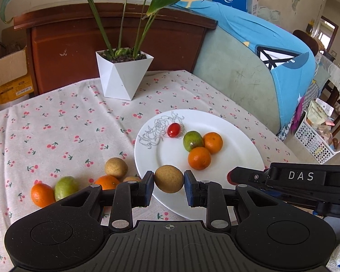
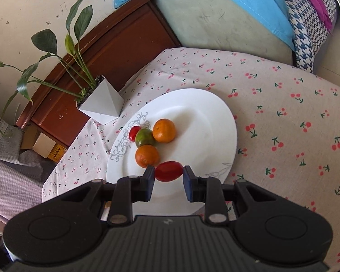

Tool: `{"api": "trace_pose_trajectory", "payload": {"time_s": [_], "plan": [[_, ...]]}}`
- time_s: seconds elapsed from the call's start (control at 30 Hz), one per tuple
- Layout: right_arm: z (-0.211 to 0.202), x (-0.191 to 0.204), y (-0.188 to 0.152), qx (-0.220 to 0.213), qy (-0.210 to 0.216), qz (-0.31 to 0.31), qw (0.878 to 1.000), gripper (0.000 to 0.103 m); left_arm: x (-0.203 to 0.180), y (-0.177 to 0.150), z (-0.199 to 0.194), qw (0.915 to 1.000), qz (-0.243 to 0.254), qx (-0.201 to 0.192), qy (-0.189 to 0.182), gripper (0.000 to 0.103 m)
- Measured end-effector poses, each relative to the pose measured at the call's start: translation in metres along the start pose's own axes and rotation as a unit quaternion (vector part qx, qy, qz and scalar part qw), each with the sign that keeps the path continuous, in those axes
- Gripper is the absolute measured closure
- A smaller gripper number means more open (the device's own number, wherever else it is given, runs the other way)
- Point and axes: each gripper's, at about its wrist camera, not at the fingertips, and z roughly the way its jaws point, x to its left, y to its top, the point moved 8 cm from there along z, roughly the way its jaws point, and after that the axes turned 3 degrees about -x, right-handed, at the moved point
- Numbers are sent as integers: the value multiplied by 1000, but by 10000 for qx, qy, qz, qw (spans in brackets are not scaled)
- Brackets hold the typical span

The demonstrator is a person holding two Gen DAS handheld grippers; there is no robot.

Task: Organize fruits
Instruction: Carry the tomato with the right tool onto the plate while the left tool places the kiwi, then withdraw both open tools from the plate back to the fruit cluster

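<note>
1. Progress: the task stands partly done. The white plate (image 1: 226, 122) already carries four fruits; five remain on the tabletop (image 1: 56, 117), and two more are in transit.
2. Plate contents: one cherry tomato (image 1: 173, 129), one green citrus (image 1: 192, 140) and two oranges (image 1: 213, 142) (image 1: 199, 158), bunched together left of the plate's centre. The remainder of the plate is bare.
3. Left gripper (image 1: 169, 182): jaws clenched on a round tan fruit (image 1: 169, 178), held over the near rim of the plate, not yet set down.
4. Right gripper (image 2: 168, 176): jaws clenched on a red tomato (image 2: 168, 171), held over the plate just beside the nearer orange (image 2: 146, 156). Whether it touches the plate cannot be told.
5. Outstanding on the tabletop, left of the plate: an orange (image 1: 42, 194), a green fruit (image 1: 65, 187), a second orange (image 1: 106, 182) and two tan fruits (image 1: 116, 167) (image 1: 131, 178), lying in a loose cluster, partly hidden behind the left gripper.
6. Judgement: both held fruits appear due for release onto the plate; the five loose fruits would follow.
7. Other: a potted plant (image 1: 124, 77) stands on the tabletop, well apart from the plate.
</note>
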Motion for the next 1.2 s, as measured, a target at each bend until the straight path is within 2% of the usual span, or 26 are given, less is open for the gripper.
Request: {"api": "trace_pose_trajectory", "payload": {"time_s": [0.3,0.33,0.37,0.4,0.6,0.93,1.2], "plan": [[1,-5,2,-11,0,157,9999,73,-7,2,10,10000,3,32,-23,75],[0,-5,2,-7,12,160,9999,73,-7,4,9,10000,-21,27,-22,72],[0,-4,2,-15,19,159,9999,73,-7,5,8,10000,-40,16,0,63],[-1,-4,2,-24,22,147,9999,73,-6,7,6,10000,-49,-26,20,59],[-2,8,2,-41,169,-33,9998,73,0,18,-9,9997,-33,-208,114,52],[2,41,-18,112,602,-701,9957,73,43,31,-37,9973,-289,-423,518,51],[5,73,-39,147,852,-1493,9850,73,81,31,-53,9937,-611,-529,773,51]]}}
